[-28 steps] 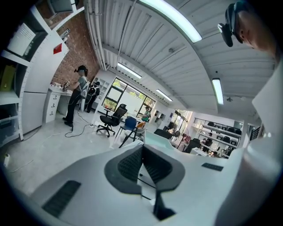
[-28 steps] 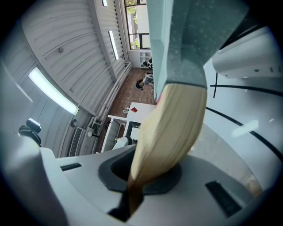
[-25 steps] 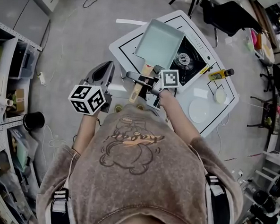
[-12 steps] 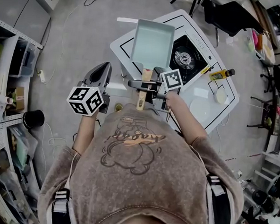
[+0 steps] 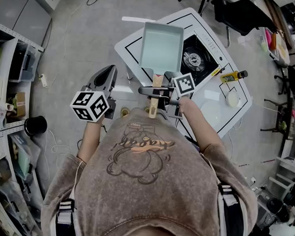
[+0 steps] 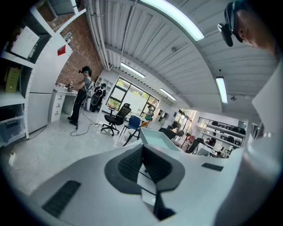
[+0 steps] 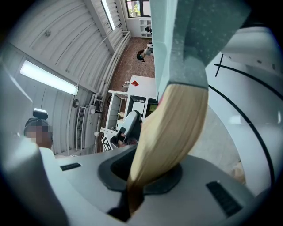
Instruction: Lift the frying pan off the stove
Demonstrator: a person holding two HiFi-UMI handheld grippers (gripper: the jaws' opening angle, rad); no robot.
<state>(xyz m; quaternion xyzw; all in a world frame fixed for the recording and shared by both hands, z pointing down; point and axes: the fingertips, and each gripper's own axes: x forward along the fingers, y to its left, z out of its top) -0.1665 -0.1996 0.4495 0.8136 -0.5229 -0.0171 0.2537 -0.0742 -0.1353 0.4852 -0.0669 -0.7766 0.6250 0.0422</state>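
"While your right tongs [image 5: 158,90] pinch the wooden handle [image 7: 172,132] tight, the frying pan [image 5: 162,45] lies straight beyond them, away from your body."

"And you hold it just left of the stove [image 5: 197,60], over the left part of the white table [image 5: 129,49]. I judge it clear of the burner."

"Mind its long axis. It runs from the pan's far edge back through the handle toward your chest. Your tongs cross that handle from the right, about midway along it, and its butt end sticks out on your side. The weight sits ahead of your grip, so I expect the far end will want to dip."

"Your left tongs [image 5: 108,73] are pressed together on nothing, well apart to the left. Your right hand is by far the nearer one."

"Is there any writing you could go by?"

"None you can read. The cubes [image 5: 183,85] on your tongs bear only black-and-white square markers. Your shirt [image 5: 145,160] shows a drawing with script too small to make out. The label on the yellow bottle [image 5: 230,76], right of the stove, is too small as well."
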